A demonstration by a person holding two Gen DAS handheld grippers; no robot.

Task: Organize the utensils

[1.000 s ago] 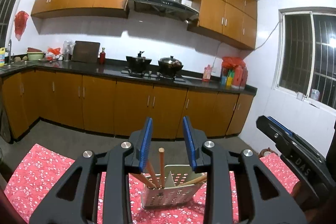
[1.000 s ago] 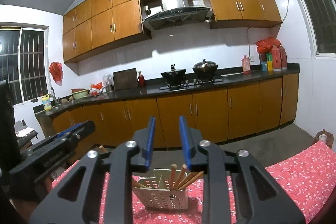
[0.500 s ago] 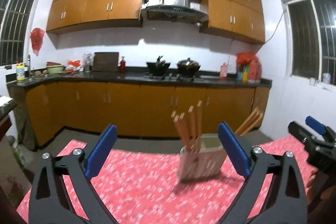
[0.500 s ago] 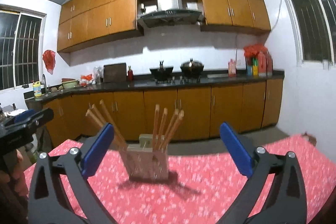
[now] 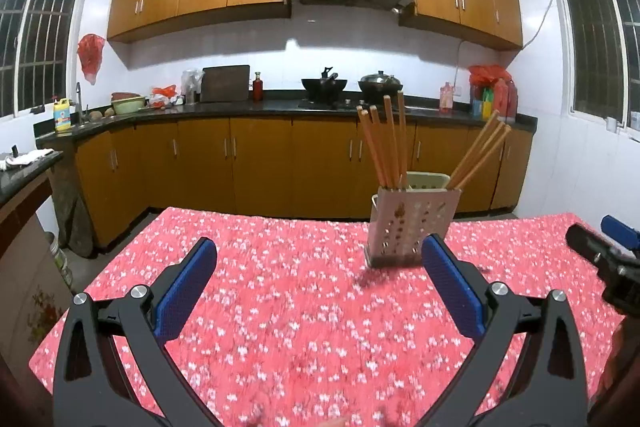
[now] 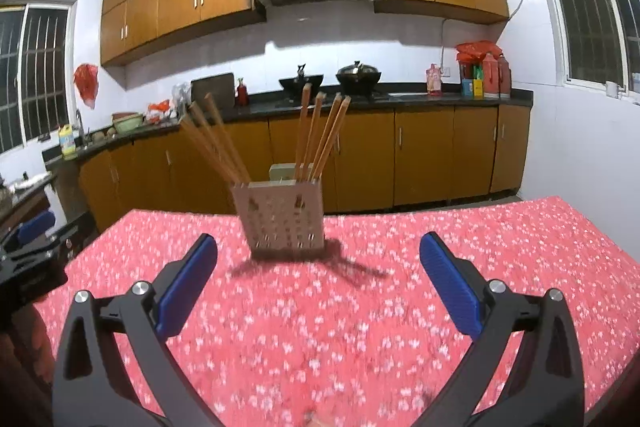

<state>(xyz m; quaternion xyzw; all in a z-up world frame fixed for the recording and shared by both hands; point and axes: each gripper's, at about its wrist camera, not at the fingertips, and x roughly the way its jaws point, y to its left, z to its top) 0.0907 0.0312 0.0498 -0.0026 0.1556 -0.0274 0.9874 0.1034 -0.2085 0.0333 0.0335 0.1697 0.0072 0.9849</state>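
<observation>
both grippers out over the red floral cloth [image 5: 288,291] now, nothing in either one. left gripper [image 5: 318,285] has its jaws spread as wide as they go, bare cloth between the blue pads [image 5: 186,291]. right gripper [image 6: 318,283] the same, jaws gaping, only cloth in the gap

the holder [image 5: 412,227], that pale perforated box, stands upright on the cloth at about one o'clock from the left gripper, and from the right gripper it sits near eleven, close to dead ahead. neither gripper touches it. chopsticks [image 5: 384,143] poke out of it in two bunches: one fairly upright, the other fanned out toward the side, leaning hard. they look to be in separate compartments, though the divider is hard to make out from here

in the left view, the right gripper's nose shows at three o'clock, well clear of the holder

so where are we? my read is that this is the gap between steps: hands empty, sticks already standing in the box, no loose utensil on the cloth that i can see. if anything is left, it may be tidying that splayed bunch. that would want one gripper in from above, pads closing near the tops of the leaning sticks, easing them upright without tipping the light box; the other gripper could steady its wall

kitchen counter [image 6: 440,97] behind, pots on the hob, nothing there in play
</observation>
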